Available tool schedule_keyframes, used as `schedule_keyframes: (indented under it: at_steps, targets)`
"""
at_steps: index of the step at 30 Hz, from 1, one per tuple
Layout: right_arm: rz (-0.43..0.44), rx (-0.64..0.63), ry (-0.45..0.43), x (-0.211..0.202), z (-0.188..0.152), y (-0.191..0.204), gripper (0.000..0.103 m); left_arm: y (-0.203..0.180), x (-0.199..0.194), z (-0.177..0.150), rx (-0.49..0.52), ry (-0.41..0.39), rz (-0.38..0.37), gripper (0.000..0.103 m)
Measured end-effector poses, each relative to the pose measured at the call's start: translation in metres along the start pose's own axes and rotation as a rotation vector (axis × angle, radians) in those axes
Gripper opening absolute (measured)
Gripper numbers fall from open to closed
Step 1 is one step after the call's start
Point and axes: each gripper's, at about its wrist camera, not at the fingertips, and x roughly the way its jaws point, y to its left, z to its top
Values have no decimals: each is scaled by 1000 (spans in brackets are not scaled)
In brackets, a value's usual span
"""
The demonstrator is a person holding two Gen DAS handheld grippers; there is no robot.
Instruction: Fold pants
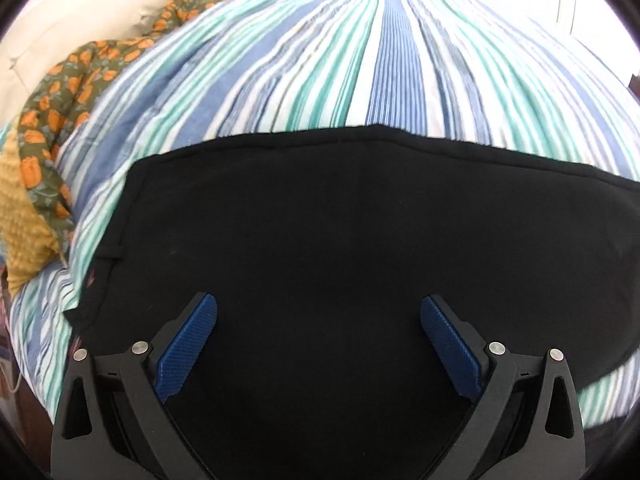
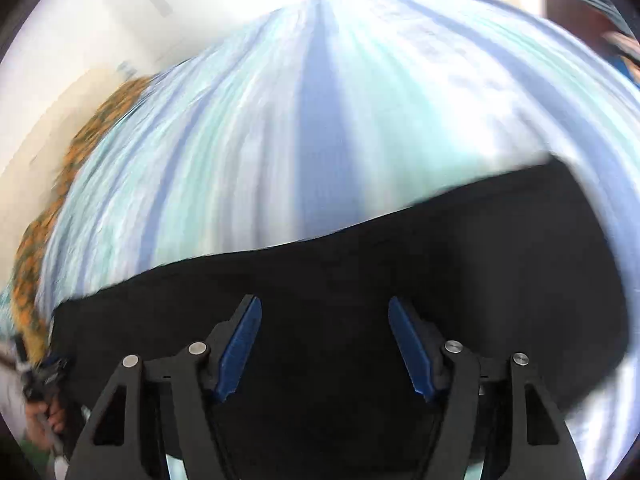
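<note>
Left hand-held gripper (image 1: 319, 306) and right hand-held gripper (image 2: 325, 308) gape wide above black pants (image 1: 320, 220) on striped bedsheet (image 1: 360, 60)

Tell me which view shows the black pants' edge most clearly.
The left wrist view: the black pants lie sharp on the striped bedsheet, with the seamed far edge and left corner visible. The right wrist view shows the same pants motion-blurred, edge smeared.

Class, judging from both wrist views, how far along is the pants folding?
Done: the black pants lie as a flat, compact dark panel on the striped bedspread, so some folding seems finished. In hand: nothing; the left claw and right claw are open above the cloth. Left: possibly another fold.
</note>
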Motion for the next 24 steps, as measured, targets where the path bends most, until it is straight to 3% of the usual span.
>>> schedule_keyframes:
  at_steps: [1,2,3,4,7,11,13,14,15,17,19,24]
  targets:
    - [-104,60,-20,-17,3,-35,69,0,-12,-7,1,-18,-17,102]
    - [-203,97,-37,-36,2,-60,77,-4,-25,-14,4,-31,-38,102]
    - [-273,114,-49,-53,-2,-74,80,-8,-38,-24,10,-41,-69,102]
    - [-286,113,-73,-71,-10,-80,80,-13,-51,-36,17,-43,-111,102]
    - [-137,42,-86,-115,-57,-53,80,-35,-84,-75,47,4,-262,102]
    - [170,-40,0,-148,-174,37,87,-71,-112,-135,123,61,-406,102]
    - [305,-29,75,-151,-236,68,88,-83,-116,-157,166,73,-384,102]
    - [323,-24,117,-146,-262,81,88,-81,-112,-164,171,86,-356,102]
    - [312,-23,144,-139,-286,88,88,-75,-108,-168,167,94,-337,102]
    - [239,-43,116,-139,-315,90,88,-55,-105,-168,152,77,-268,102]
    - [178,-74,70,-147,-324,91,88,-28,-106,-166,108,63,-203,102]
    - [61,18,47,-161,-310,79,88,46,-105,-173,-80,37,-171,102]
